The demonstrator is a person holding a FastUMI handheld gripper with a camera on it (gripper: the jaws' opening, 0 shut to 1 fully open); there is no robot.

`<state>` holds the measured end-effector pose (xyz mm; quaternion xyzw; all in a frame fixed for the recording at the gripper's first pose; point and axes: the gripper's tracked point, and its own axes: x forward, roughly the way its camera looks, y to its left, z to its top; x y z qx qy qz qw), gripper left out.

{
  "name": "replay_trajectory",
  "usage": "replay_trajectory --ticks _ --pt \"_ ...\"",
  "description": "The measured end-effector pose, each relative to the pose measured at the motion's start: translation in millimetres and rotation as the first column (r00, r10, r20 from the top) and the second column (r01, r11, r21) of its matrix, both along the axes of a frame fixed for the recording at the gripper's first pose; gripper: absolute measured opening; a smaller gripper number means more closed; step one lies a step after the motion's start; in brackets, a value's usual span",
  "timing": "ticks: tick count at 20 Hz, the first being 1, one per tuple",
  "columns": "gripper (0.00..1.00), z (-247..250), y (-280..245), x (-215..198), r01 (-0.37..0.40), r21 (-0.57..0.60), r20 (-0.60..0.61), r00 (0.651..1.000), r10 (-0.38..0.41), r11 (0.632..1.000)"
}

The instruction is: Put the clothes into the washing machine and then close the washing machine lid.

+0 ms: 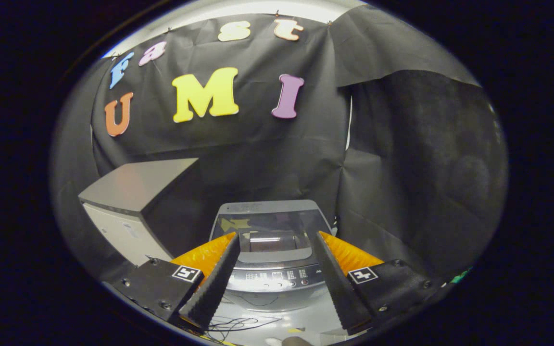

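gripper (277,245) is wide open holding nothing, and the washing machine (272,259) sits dead ahead beyond the fingers, lid (270,230) looking shut

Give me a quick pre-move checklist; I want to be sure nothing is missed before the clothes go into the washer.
1. Gripper open: ok, jaws spread wide with nothing between them.
2. Garment in hand: not ok, none held.
3. Washing machine located: ok, just ahead, seen through the gap.
4. Lid raised for loading: not ok, it appears to lie flat and shut.
5. Clothes located: cannot tell.
6. Loose cables on the floor below: not ok, a possible snag.
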<state>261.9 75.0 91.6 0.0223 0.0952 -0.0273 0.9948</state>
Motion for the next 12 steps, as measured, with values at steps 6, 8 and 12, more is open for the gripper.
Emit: replay_trajectory --ticks 6,8,12 --pt "0.98 23.1 -4.4 -96.0 -0.009 0.001 0.123 0.992 0.009 1.000" --pt "0.98 24.3 -2.2 -125.8 -0.028 -0.001 0.152 0.988 0.028 1.000" --pt "0.98 5.2 -12.0 -182.5 -0.026 -0.011 0.161 0.987 0.027 1.000"
